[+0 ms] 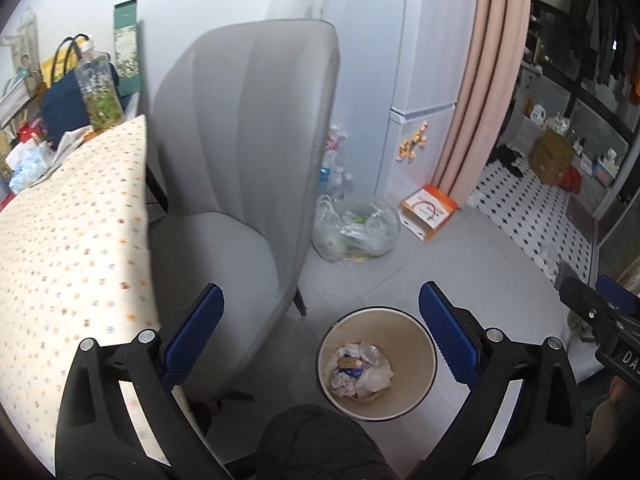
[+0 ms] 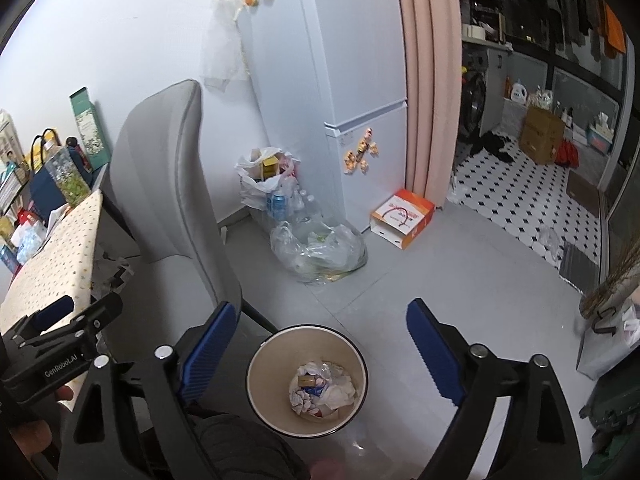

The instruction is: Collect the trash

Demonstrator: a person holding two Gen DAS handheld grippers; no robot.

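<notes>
Both the left gripper (image 1: pixel 320 344) and right gripper (image 2: pixel 320 350) hang wide open and empty above the round cream wastebasket (image 2: pixel 256 384) on the grey floor beside the grey upholstered chair (image 1: pixel 248 152), where crumpled paper and wrappers (image 2: pixel 322 390) lie, apparently just dropped.

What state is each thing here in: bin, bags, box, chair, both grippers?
Round cream waste bin: upright, uncovered, crumpled trash at bottom.
Clear plastic bag: slumped on floor, partly filled.
White plastic bag: upright, open, stuffed.
Orange-and-white cardboard box: lying on floor.
Grey upholstered chair: upright, unoccupied.
Left gripper: open, empty.
Right gripper: open, empty.
</notes>
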